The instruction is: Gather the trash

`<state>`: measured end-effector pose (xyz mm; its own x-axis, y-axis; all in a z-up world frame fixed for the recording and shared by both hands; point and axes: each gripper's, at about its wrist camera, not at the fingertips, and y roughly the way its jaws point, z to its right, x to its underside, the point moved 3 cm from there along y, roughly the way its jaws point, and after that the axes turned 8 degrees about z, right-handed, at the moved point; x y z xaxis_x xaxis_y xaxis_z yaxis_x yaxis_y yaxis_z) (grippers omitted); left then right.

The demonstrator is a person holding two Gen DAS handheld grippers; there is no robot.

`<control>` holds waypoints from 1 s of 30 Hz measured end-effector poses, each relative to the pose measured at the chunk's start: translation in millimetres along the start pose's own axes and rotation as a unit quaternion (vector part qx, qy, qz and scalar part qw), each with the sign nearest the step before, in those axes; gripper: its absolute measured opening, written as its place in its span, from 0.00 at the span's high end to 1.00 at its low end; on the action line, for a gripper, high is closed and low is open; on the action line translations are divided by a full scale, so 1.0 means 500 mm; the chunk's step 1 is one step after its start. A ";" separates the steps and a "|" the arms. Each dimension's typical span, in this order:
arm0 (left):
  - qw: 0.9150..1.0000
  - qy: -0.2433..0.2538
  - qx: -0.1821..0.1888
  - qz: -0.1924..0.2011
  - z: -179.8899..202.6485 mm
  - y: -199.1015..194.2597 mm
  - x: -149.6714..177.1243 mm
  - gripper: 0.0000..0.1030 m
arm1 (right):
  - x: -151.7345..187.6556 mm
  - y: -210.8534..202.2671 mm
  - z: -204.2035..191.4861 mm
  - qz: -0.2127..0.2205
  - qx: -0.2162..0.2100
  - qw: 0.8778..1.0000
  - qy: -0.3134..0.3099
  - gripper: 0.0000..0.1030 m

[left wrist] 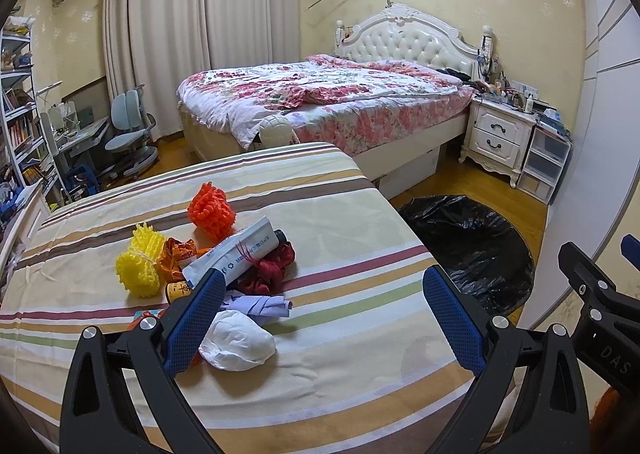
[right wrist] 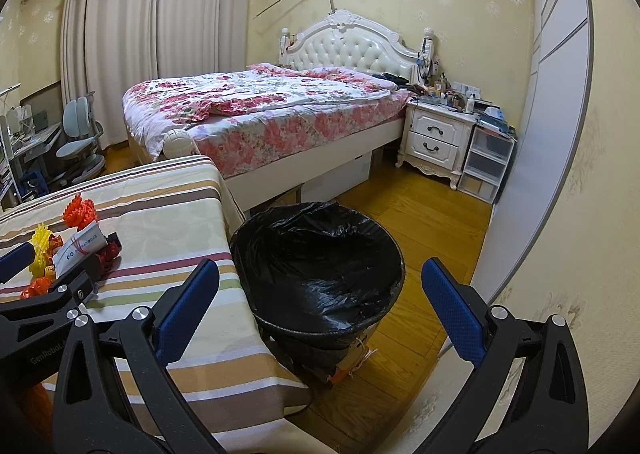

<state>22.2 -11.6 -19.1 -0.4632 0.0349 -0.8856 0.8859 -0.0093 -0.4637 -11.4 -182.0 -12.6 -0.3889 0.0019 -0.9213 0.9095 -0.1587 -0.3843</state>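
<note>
A pile of trash lies on the striped tablecloth (left wrist: pixel 340 374): an orange foam net (left wrist: pixel 211 209), a yellow foam net (left wrist: pixel 140 266), a white tube (left wrist: pixel 236 254), dark red fabric (left wrist: pixel 272 270), lilac paper (left wrist: pixel 260 304) and a white crumpled wad (left wrist: pixel 238 340). My left gripper (left wrist: pixel 325 276) is open just right of the pile, its left finger beside the wad. On the floor right of the table stands a bin lined with a black bag (right wrist: pixel 280 221). My right gripper (right wrist: pixel 320 266) hangs open over the bin, holding nothing. The bin's base is hidden behind its rim.
A floral bed (right wrist: pixel 260 109) fills the far side of the room, with a white nightstand (right wrist: pixel 434 137) and plastic drawers (right wrist: pixel 486 165) to its right. A wardrobe door (right wrist: pixel 532 173) runs along the right. A desk chair (left wrist: pixel 128 133) and bookshelves (left wrist: pixel 20 125) stand far left.
</note>
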 end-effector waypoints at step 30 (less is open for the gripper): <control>1.000 0.008 0.011 -0.005 0.012 -0.003 0.001 0.07 | 0.020 -0.006 0.022 -0.006 -0.001 1.000 0.004 0.04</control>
<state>20.3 -17.7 -19.1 -0.4715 0.0515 -0.8803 0.8804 -0.0303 -0.4733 -19.5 -192.5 -20.1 -0.3978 0.0114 -0.9174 0.9054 -0.1566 -0.3945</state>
